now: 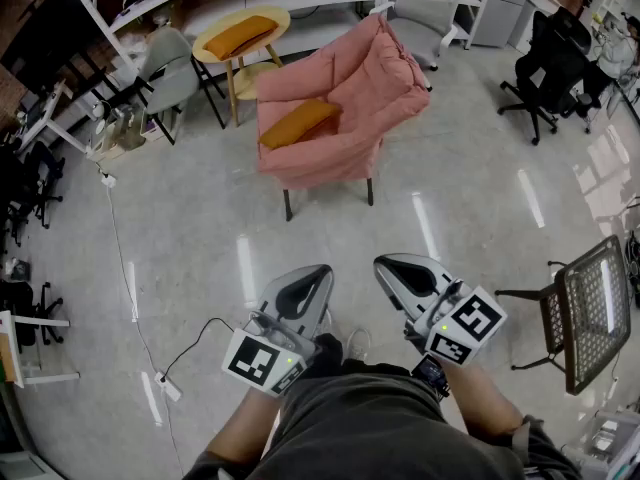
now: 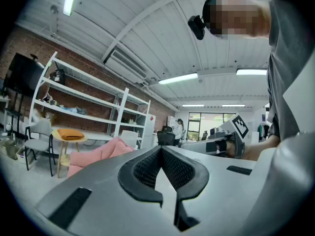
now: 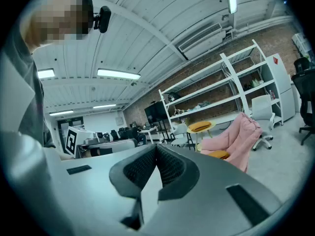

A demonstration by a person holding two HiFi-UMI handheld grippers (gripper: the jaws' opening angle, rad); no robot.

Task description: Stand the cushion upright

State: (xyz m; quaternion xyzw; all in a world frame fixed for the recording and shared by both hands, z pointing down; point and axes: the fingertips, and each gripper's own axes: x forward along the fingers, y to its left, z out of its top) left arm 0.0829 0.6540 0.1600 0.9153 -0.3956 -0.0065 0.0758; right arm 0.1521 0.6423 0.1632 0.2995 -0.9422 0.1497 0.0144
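An orange cushion (image 1: 298, 122) lies flat on the seat of a pink armchair (image 1: 372, 88) across the floor. In the right gripper view this cushion (image 3: 218, 154) shows low on the armchair (image 3: 238, 134). A second orange cushion (image 1: 240, 36) lies on a round yellow side table (image 1: 210, 52). Both grippers are held close to the person's body, far from the chair. My left gripper (image 1: 318, 273) is shut with nothing in it, its tips (image 2: 161, 148) meeting. My right gripper (image 1: 388, 265) is also shut and empty, tips (image 3: 156, 146) together.
A grey chair (image 1: 170, 73) stands left of the side table, another grey chair (image 1: 425, 8) behind the armchair. Black office chairs (image 1: 550, 63) are at the far right, a mesh chair (image 1: 590, 313) near right. A cable and power strip (image 1: 168, 388) cross the floor at left.
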